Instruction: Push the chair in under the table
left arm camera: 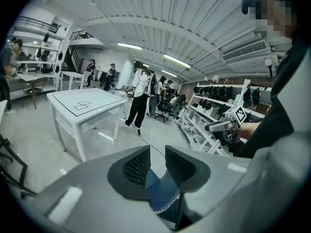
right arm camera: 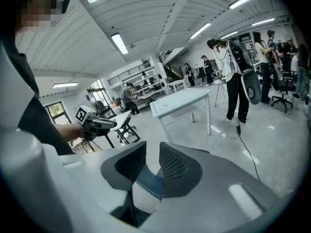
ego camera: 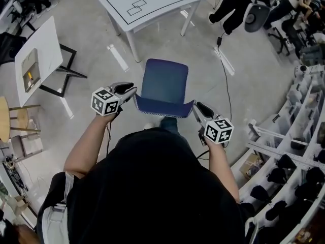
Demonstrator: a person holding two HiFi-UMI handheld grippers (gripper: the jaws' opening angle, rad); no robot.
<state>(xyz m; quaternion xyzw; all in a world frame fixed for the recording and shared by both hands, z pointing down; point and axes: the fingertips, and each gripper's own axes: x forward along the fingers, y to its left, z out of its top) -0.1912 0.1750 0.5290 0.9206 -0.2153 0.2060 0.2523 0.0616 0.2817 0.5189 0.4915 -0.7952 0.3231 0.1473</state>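
The blue chair [ego camera: 163, 85] stands on the grey floor just in front of me, its seat facing the white table [ego camera: 147, 4] further ahead. My left gripper [ego camera: 129, 91] is at the left corner of the chair's backrest [ego camera: 162, 107], and my right gripper [ego camera: 198, 108] is at the right corner. In the left gripper view the left gripper [left arm camera: 156, 152] is shut, and the backrest's blue edge [left arm camera: 163, 195] shows just below the narrow slit. In the right gripper view the right gripper [right arm camera: 152, 149] stands open over the backrest's edge [right arm camera: 146, 183], with no pad seen pressing on it.
A tilted white folding table [ego camera: 38, 55] and wooden stools [ego camera: 10, 118] stand at the left. Shelves with dark gear [ego camera: 299, 136] line the right side. A black cable [ego camera: 226, 80] runs across the floor right of the chair. People [ego camera: 233, 4] and office chairs are beyond the table.
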